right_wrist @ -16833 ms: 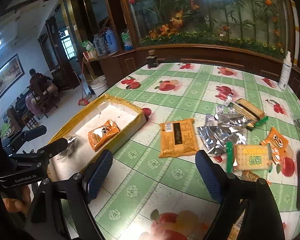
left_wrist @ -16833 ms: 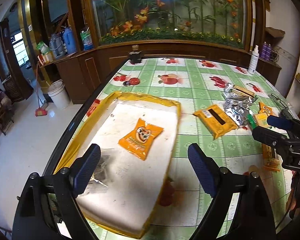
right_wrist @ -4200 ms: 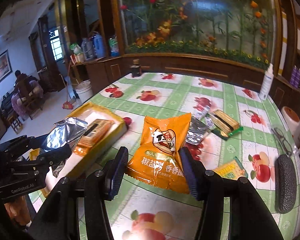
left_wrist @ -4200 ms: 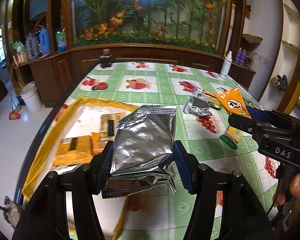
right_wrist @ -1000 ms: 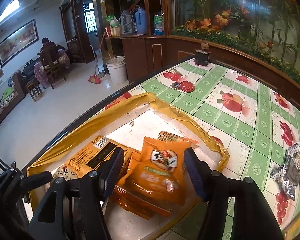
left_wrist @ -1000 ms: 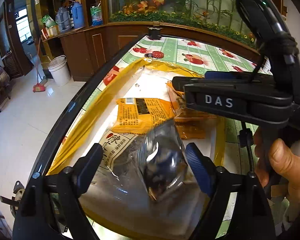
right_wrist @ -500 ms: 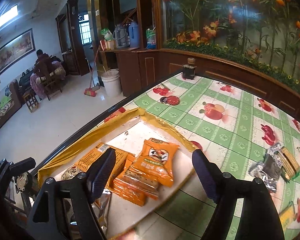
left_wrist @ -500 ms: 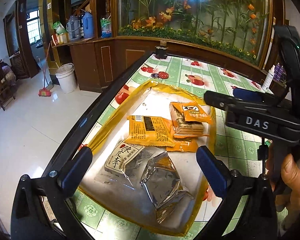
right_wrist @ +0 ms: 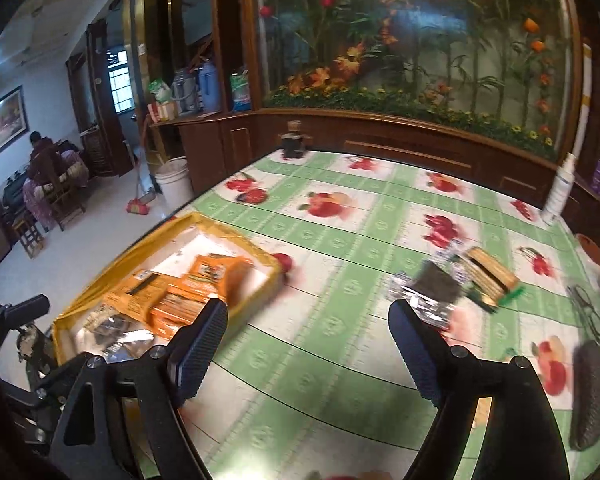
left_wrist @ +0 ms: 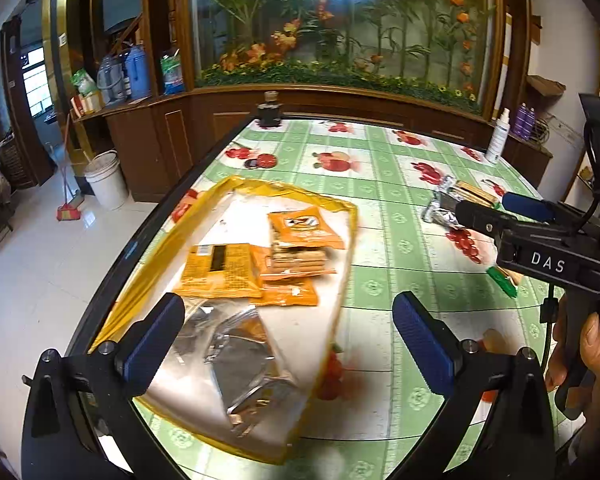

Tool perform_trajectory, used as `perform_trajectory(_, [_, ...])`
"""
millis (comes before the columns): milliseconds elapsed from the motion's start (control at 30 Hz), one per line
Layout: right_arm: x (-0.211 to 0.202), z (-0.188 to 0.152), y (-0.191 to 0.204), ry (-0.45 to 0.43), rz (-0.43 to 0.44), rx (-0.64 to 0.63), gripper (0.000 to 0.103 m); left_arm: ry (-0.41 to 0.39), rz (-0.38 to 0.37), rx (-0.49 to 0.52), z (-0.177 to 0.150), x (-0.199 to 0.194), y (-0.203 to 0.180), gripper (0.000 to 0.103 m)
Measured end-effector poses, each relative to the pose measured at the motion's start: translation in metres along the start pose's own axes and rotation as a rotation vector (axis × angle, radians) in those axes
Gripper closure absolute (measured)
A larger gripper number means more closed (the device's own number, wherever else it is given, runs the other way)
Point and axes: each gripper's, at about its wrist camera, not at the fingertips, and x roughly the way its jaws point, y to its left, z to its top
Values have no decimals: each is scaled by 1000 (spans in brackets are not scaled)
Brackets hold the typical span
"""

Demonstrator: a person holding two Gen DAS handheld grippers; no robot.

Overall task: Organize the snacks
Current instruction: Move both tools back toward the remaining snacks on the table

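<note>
Left gripper (left_wrist: 286, 334): I am holding it wide apart and empty, hovering over the near end of the yellow tray (left_wrist: 140, 276).
Right gripper (right_wrist: 306, 346): I am holding it spread wide too, with nothing between its fingers, hanging above the green fruit-print worktop (right_wrist: 340, 360) to the right of the tray (right_wrist: 260, 256).
Tray contents: a silver foil pouch (left_wrist: 246, 368) is lying at the near end, just ahead of and below my left gripper, between its two fingers in that view; beyond it an orange packet with a black bar (left_wrist: 220, 270) is lying flat, and beside it orange cracker packets (left_wrist: 300, 248) are overlapping one another.
Snacks outside the tray: a crumpled foil packet (right_wrist: 424, 292) and a biscuit pack with a green end (right_wrist: 488, 276) are lying touching each other on the worktop, ahead of my right gripper and slightly right of it, well apart from the tray.
Another loose snack: in the left wrist view a green-ended packet (left_wrist: 504, 280) is showing beneath my right gripper's body.
Other items: a dark oval case (right_wrist: 588, 396) is lying at the right edge, near a pair of scissors (right_wrist: 588, 312); a white spray bottle (right_wrist: 558, 188) is standing at the far right corner.
Blur: the right wrist view is smeared, so I cannot read the packets' print.
</note>
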Motion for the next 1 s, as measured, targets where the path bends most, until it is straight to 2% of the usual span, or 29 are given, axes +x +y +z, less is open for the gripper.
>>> perform_trajectory(167, [-13,-23,-47,6,-47,76,18,6,-25,42,4,2,-28,0])
perform_trajectory(500, [-20,-74,-135,75,-119,229,17,37,-93,108,14,23,-84,0])
perform_trajectory(700, [-22,-89,-158,87,-139,288,17,43,-114,154,25,42,-115,0])
perform_trajectory(1000, [-1,-90,-160,136,-153,328,17,65,-128,208,39,77,-147,0])
